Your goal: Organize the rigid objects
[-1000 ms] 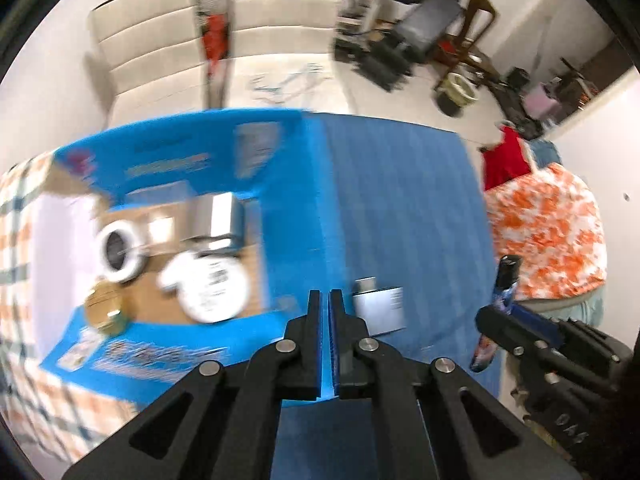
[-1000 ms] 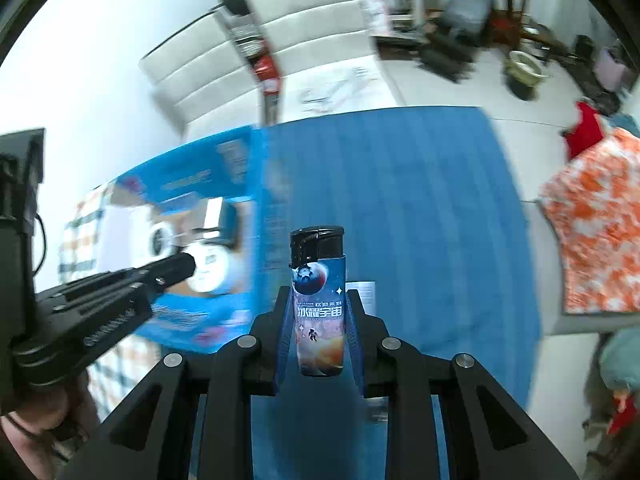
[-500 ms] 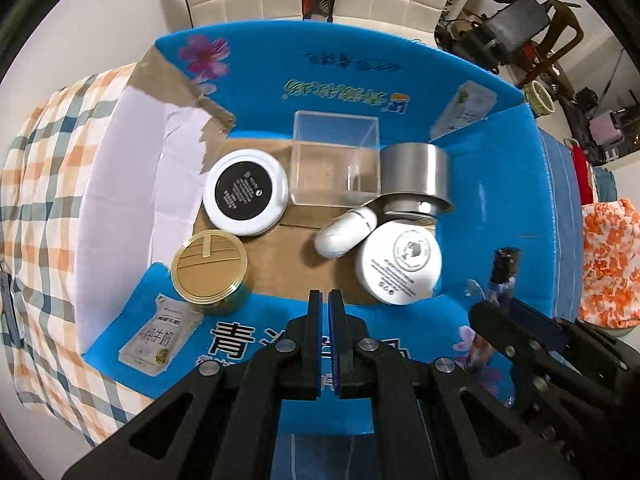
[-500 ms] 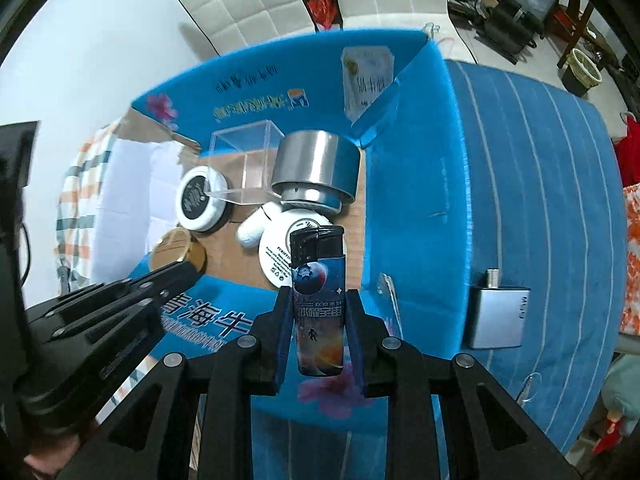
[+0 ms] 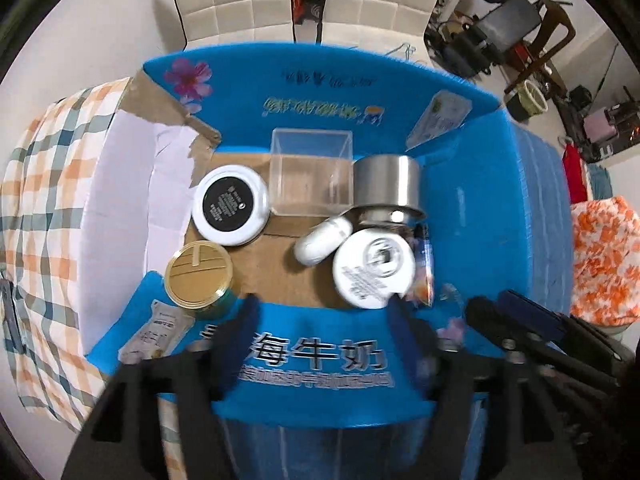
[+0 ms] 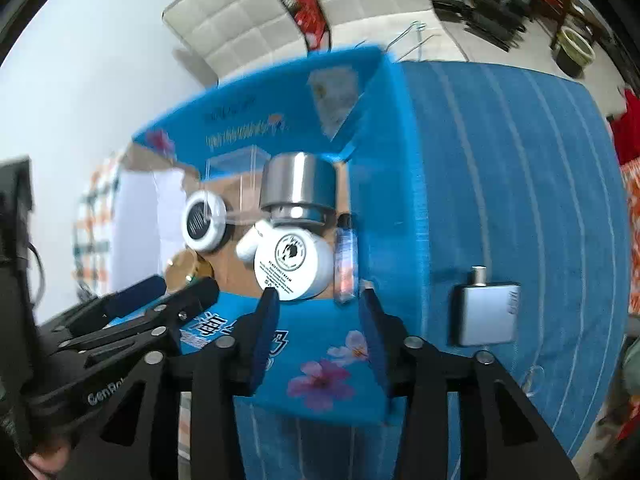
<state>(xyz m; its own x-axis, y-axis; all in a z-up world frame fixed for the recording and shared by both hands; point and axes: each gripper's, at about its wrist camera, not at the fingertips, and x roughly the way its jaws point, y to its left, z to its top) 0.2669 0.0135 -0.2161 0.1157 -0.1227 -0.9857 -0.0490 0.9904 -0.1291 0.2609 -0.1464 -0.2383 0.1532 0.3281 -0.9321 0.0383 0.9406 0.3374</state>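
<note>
Lighter in box, both grippers let go.
L wrist: left gripper (image 5: 320, 312) jaws wide apart, empty; lighter (image 5: 425, 264) lies in blue box (image 5: 472, 216) beside white jar (image 5: 374, 267). R wrist: right gripper (image 6: 318, 304) jaws spread, empty; lighter (image 6: 345, 264) inside box; silver flask (image 6: 485, 312) outside on cloth.

Cardboard box (image 5: 320, 354) contents: clear case (image 5: 311, 176) at back; black-lidded jar (image 5: 229, 204) left of it; steel cup (image 5: 386, 186) right; lighter (image 5: 425, 270) beside white jar (image 5: 374, 267). Flask (image 6: 486, 312) outside, right.
</note>
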